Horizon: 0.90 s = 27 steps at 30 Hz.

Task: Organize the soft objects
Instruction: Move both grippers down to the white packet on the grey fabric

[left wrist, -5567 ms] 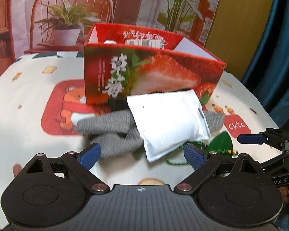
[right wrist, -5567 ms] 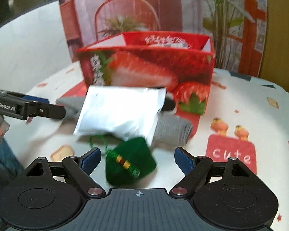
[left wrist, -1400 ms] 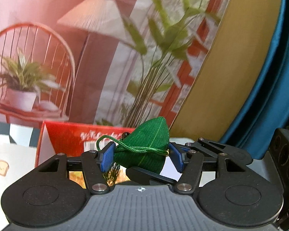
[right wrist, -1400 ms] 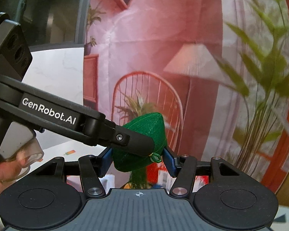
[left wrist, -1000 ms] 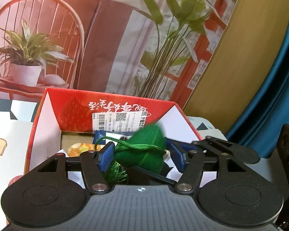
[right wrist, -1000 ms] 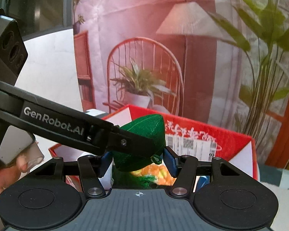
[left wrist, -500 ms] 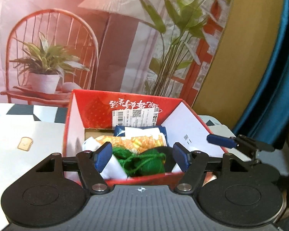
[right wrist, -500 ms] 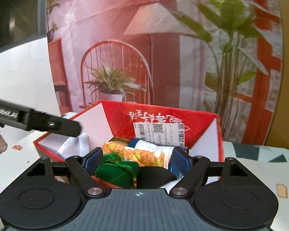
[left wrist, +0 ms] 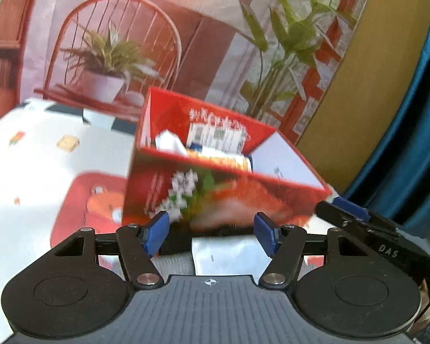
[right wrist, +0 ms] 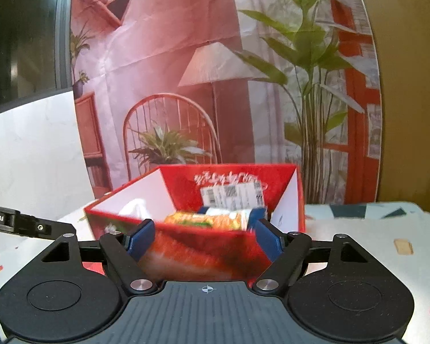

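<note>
The red strawberry box [left wrist: 220, 197] stands open on the table, just beyond my left gripper [left wrist: 212, 230]. That gripper's jaws are closing slightly, with nothing between the pads. A white pouch [left wrist: 226, 255] and a grey cloth [left wrist: 172, 266] lie on the table under it, before the box. My right gripper [right wrist: 204, 238] is open and empty, facing the box [right wrist: 203, 252] from the other side. Inside the box lie an orange packet [right wrist: 203, 219] and a white soft item [right wrist: 134, 207]. The box's front wall hides the green pouch. One right-gripper finger [left wrist: 347, 205] shows at the right.
The tablecloth [left wrist: 43, 154] is white with cartoon prints. A printed backdrop [right wrist: 186, 57] of a chair, a lamp and plants hangs behind the table. A blue curtain [left wrist: 415, 114] is at the right. The left gripper's arm [right wrist: 28, 225] reaches in from the left edge.
Both grippers let the green pouch go into the box, then drew back and down. The box's front wall now fills the view and the white pouch shows again.
</note>
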Each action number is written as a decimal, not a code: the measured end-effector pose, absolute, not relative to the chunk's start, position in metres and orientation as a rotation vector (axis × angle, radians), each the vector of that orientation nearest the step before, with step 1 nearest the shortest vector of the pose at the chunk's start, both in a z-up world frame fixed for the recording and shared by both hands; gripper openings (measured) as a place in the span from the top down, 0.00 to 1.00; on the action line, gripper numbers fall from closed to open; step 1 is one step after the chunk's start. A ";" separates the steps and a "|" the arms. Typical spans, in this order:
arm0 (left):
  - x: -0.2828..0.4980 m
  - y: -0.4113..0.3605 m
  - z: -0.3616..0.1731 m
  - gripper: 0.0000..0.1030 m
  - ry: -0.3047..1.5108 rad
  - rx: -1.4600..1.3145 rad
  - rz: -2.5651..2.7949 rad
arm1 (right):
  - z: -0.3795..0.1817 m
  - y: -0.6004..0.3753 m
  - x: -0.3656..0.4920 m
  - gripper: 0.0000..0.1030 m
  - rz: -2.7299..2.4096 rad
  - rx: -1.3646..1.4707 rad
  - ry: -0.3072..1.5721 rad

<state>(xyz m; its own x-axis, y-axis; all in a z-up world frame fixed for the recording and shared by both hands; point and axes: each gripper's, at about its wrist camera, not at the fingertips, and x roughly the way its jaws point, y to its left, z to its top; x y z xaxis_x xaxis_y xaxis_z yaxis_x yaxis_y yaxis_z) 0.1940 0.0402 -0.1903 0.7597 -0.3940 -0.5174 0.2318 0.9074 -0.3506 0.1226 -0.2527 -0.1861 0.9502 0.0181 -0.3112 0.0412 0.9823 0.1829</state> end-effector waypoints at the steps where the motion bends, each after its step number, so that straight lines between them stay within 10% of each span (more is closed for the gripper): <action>1: 0.189 0.037 -0.195 0.35 0.630 -0.267 -0.349 | -0.192 -0.249 0.119 0.27 -0.010 0.196 0.327; 27: 0.164 0.016 -0.249 0.35 0.712 -0.135 -0.300 | -0.272 -0.162 0.115 0.01 -0.009 -0.166 0.606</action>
